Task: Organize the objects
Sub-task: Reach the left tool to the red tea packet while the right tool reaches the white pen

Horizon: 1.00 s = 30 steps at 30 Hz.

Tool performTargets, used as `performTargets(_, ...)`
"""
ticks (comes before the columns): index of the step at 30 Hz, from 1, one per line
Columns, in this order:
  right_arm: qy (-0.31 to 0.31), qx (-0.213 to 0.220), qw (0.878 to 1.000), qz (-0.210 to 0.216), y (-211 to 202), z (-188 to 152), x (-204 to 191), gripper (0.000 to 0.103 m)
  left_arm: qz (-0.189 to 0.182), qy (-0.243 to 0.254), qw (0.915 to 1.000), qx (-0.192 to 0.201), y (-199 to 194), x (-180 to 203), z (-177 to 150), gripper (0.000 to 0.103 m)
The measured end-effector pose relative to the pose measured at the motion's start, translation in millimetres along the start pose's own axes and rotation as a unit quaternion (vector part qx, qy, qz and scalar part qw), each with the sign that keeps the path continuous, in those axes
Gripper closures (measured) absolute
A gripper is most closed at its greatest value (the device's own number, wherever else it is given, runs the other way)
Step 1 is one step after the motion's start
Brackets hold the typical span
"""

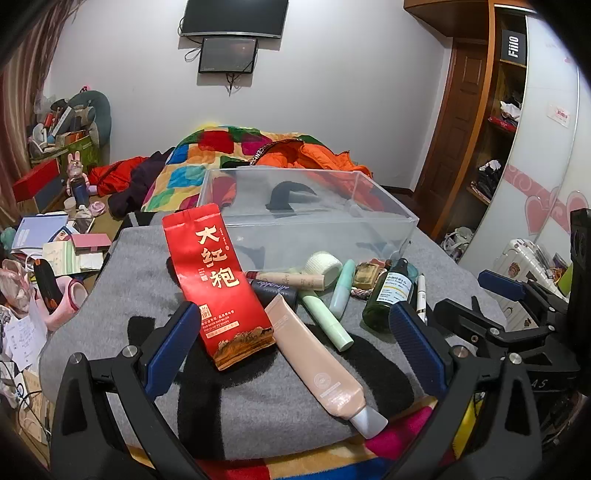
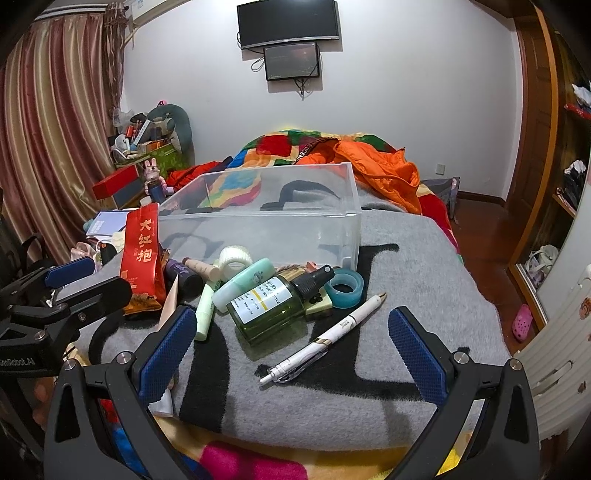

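A clear plastic bin (image 1: 369,221) (image 2: 347,229) stands empty on the grey blanket (image 1: 129,266) (image 2: 424,266). In front of it lie a red tea packet (image 1: 218,280) (image 2: 142,254), a beige tube (image 1: 314,365), a green spray bottle (image 1: 388,295) (image 2: 269,310), a white pen (image 2: 325,336), mint tubes (image 1: 341,284) (image 2: 243,282), a teal tape ring (image 2: 347,286) and a white tape roll (image 1: 325,264) (image 2: 234,258). My left gripper (image 1: 291,347) is open around the packet and tube. My right gripper (image 2: 291,347) is open, with the bottle and pen between its fingers.
A colourful quilt (image 1: 207,158) and orange jacket (image 2: 384,166) lie behind the bin. A cluttered side table (image 1: 55,236) stands left of the bed. A wardrobe (image 1: 491,122) and a red wooden floor (image 2: 491,236) are to the right. Screens (image 2: 288,22) hang on the far wall.
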State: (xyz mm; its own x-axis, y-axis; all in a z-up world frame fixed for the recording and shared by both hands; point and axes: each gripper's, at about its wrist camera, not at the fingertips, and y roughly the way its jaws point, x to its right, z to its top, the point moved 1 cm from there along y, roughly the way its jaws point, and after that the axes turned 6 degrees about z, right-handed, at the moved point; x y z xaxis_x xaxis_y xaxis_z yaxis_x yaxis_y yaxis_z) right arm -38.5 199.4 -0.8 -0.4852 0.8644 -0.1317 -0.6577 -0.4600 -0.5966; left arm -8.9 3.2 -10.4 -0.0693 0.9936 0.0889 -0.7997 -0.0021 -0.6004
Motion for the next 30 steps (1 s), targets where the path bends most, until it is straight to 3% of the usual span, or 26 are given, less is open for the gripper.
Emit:
performTargets(6, 0.001, 0.001, 1.000, -0.001, -0.4, 0.2, 0.0, 0.000, 0.014, 0.004, 0.9999, 0.002, -0.6, 2.6, 0.4, 0.000)
performTargets(30, 0.017, -0.005, 1.000, 0.013, 3.0, -0.6, 5.2, 0.000, 0.010, -0.001, 0.9997, 0.023, -4.4, -2.9, 1.2, 0.000)
